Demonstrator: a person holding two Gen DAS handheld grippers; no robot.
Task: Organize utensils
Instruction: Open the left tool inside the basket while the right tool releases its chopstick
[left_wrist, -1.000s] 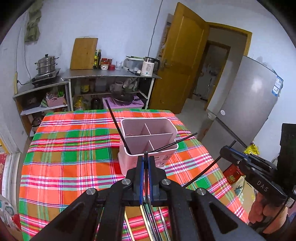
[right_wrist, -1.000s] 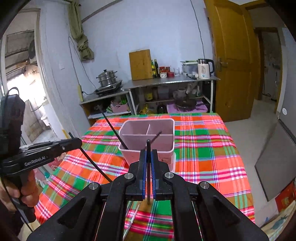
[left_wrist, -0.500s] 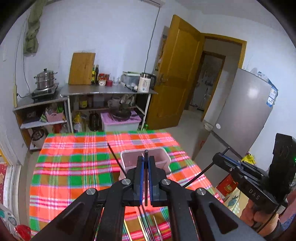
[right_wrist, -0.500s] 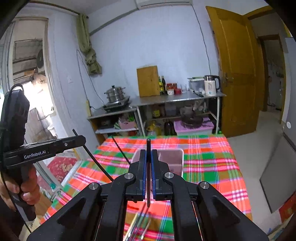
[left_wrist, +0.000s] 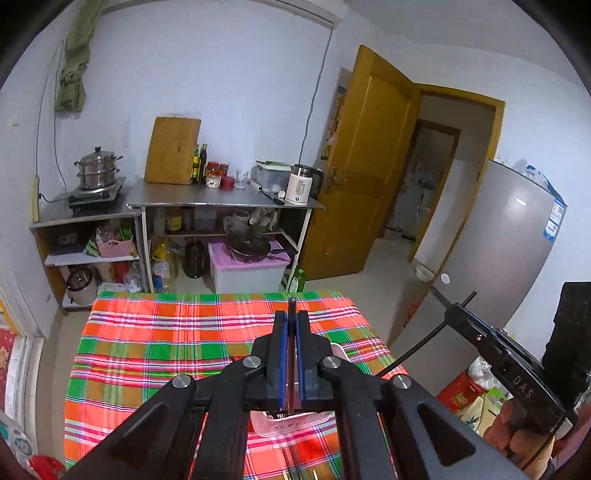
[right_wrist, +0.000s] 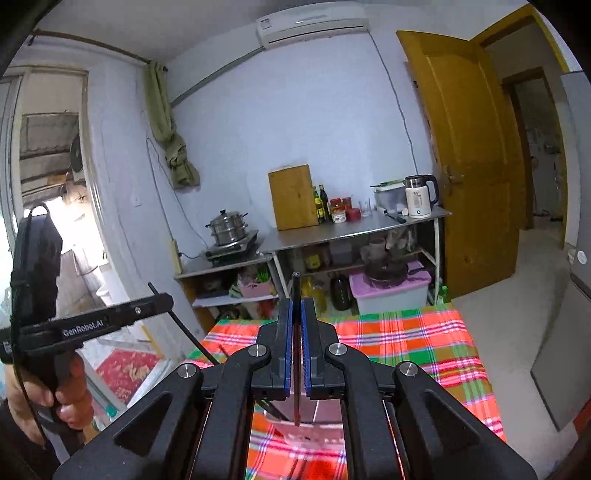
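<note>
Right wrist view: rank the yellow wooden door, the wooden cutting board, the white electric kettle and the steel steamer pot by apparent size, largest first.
1. Yellow wooden door
2. Wooden cutting board
3. Steel steamer pot and white electric kettle: too alike to rank.

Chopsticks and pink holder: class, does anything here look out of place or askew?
Yes. Each gripper is shut on one chopstick: the left gripper holds a chopstick, the right gripper another chopstick, above the pink holder on the plaid table. Odd: a pair split between two grippers.
</note>
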